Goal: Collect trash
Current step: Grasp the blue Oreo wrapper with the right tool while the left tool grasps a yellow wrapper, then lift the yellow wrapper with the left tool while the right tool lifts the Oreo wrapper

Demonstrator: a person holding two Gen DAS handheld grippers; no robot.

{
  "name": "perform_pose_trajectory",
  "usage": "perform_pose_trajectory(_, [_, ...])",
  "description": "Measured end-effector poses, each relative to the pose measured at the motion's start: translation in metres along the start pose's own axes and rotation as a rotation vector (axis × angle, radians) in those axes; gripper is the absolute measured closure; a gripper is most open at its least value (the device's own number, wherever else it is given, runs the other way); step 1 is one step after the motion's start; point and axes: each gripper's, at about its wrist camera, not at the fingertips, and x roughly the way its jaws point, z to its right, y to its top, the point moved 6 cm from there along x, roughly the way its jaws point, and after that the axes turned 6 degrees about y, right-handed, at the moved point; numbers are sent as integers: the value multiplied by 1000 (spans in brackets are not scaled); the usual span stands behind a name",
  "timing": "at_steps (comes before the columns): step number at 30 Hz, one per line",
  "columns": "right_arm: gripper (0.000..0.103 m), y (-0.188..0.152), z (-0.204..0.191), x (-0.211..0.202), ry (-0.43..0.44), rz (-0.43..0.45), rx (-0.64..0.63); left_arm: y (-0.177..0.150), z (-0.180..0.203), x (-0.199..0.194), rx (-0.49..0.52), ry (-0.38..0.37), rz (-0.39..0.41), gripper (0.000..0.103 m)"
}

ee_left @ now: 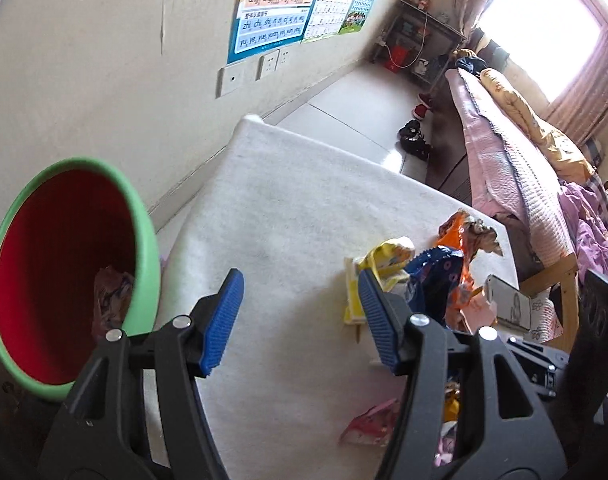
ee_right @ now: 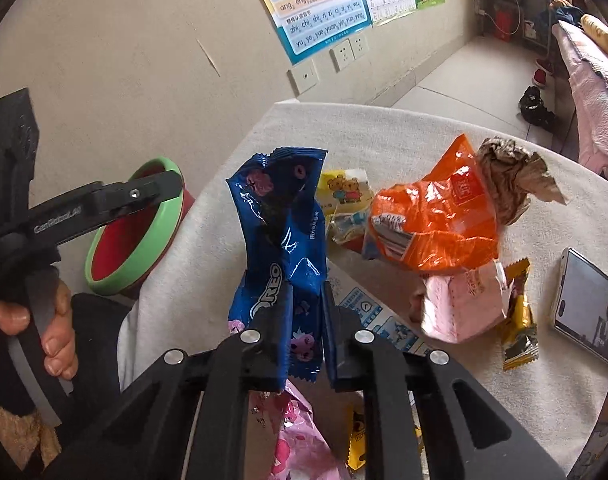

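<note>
2 grippers: right gripper pinches blue wrapper; left gripper spread over bare cloth

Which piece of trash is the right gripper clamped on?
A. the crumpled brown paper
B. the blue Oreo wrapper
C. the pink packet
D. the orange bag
B: the right gripper pinches the blue Oreo wrapper, which stands up between its fingers; the other pieces lie on the table.

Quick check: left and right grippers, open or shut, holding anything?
Left gripper: open, empty.
Right gripper: shut on the blue Oreo wrapper.
</note>
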Motion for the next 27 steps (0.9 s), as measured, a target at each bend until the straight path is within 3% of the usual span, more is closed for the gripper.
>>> perform_pose_trajectory(5, [90,22,20,-36,-23,129,74,11,24,17,11,-4,0,46])
perform_pose_trajectory(9, [90,30,37,-56,-29,207,145,-1,44,46,86,4,-86,46])
perform_pose_trajectory(13, [90,29,41,-58,-31,207,160,-12,51,77,120,49,-159,46])
perform_pose_trajectory(17, [90,30,36,-55,-33,204,146,-21,54,95,110,40,-222,53])
perform_pose_trajectory(18, [90,30,37,-54,-32,203,146,-23,55,97,113,38,-228,56])
perform_pose_trajectory(20, [90,30,36,-50,-30,198,146,-24,55,98,113,31,-239,79])
perform_pose_trajectory(27, [90,29,33,-43,-27,183,138,-31,32,74,60,29,-208,80])
